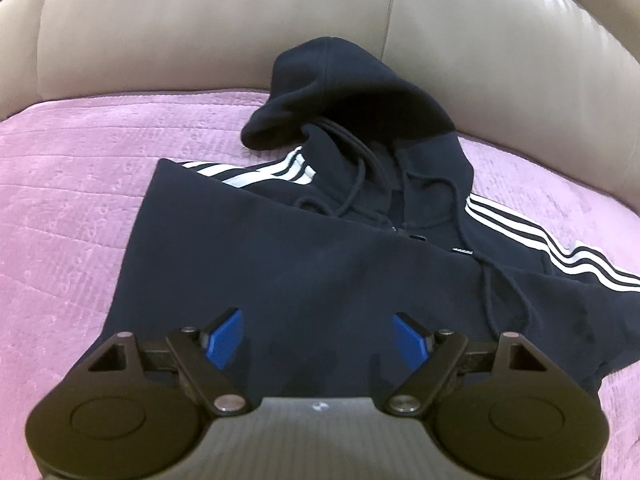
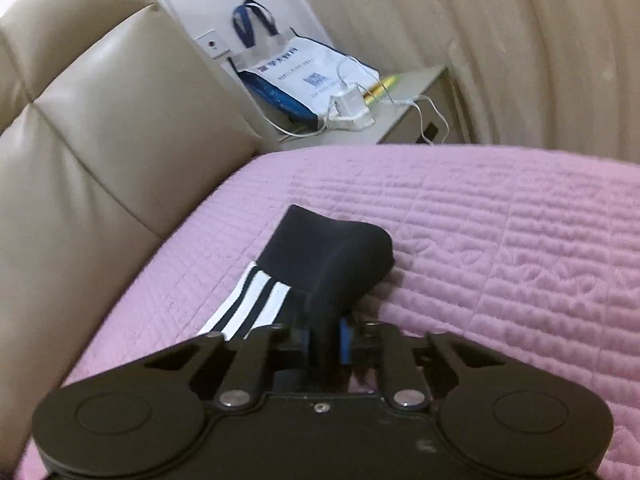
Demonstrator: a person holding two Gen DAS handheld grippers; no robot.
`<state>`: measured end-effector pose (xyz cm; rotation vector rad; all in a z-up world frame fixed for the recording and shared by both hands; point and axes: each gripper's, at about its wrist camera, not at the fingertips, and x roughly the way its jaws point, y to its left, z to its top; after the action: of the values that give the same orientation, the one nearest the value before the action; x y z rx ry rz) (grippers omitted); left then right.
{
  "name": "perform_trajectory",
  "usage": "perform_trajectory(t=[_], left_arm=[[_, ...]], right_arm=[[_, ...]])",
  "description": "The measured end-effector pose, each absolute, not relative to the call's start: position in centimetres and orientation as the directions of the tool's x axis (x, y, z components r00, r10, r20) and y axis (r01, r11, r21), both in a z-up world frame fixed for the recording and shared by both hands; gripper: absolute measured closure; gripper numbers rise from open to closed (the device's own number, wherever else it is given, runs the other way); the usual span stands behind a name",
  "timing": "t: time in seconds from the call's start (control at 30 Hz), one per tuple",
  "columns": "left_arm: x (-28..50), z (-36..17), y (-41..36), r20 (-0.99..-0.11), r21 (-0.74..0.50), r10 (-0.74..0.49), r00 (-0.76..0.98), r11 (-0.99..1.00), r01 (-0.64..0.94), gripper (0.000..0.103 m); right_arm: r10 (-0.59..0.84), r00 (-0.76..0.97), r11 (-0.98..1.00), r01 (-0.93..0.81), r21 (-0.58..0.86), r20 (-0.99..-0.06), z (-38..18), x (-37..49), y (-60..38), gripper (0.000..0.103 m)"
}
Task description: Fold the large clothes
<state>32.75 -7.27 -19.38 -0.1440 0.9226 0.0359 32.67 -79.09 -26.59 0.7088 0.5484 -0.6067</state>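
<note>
Hoodie [image 1: 304, 256] spread mid-frame on bed [image 1: 60, 200]: soft, heavy, limp. Right claw [image 2: 326, 340] clamped on sleeve cuff [image 2: 332, 248]; left claw [image 1: 318, 336] wide open, empty. Grip cuffs, hems.

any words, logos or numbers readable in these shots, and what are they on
Nothing reads clearly.
Small white label on the navy hoodie, at: text too small to read.
Tote bag on the nightstand: blue printed characters and a QR-like square, too blurred to read.
Three white stripes on the sleeve cuff clamped in the right gripper: no words.
</note>
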Motion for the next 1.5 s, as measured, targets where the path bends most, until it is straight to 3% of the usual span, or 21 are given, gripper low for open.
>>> perform_trajectory(t=[0.1,0.37,0.7,0.93,1.07,1.2,1.4,1.5], left_arm=[[32.5,-19.0,-6.7,-0.791,-0.128,-0.036,0.611,0.986,-0.107,0.021],[31.9,-17.5,-5.7,-0.767,-0.170,-0.076,0.637,0.981,-0.088,0.021],[30.6,-14.6,-0.6,-0.750,-0.263,-0.135,0.647,0.959,-0.105,0.021],[29.0,-12.0,5.6,-0.719,-0.322,-0.164,0.675,0.940,-0.114,0.021],[27.9,-11.0,9.3,-0.696,-0.319,-0.132,0.706,0.937,-0.139,0.021],[27.2,-11.1,12.3,-0.663,-0.370,-0.134,0.736,0.914,-0.168,0.020],[28.0,-13.4,14.6,-0.635,-0.466,-0.176,0.752,0.864,-0.190,0.020],[28.6,-14.9,14.6,-0.645,-0.478,-0.196,0.738,0.858,-0.190,0.020]], right_arm=[[-0.388,0.701,0.698,0.647,0.306,-0.598,-24.2,32.7,-77.0,0.092],[-0.336,0.871,0.783,0.470,0.407,-0.359,-13.3,30.2,-73.1,0.092],[-0.016,1.000,0.879,0.021,0.476,-0.014,1.6,28.0,-54.6,0.092],[0.308,0.948,0.807,-0.304,0.505,0.079,4.8,29.2,-40.3,0.091],[0.462,0.885,0.754,-0.422,0.502,0.050,3.5,30.0,-31.4,0.091],[0.560,0.828,0.723,-0.462,0.514,-0.044,-1.0,30.7,-22.6,0.091],[0.640,0.700,0.744,-0.464,0.480,-0.315,-11.4,31.7,-13.1,0.091],[0.667,0.624,0.734,-0.461,0.498,-0.406,-15.3,31.6,-10.8,0.091]])
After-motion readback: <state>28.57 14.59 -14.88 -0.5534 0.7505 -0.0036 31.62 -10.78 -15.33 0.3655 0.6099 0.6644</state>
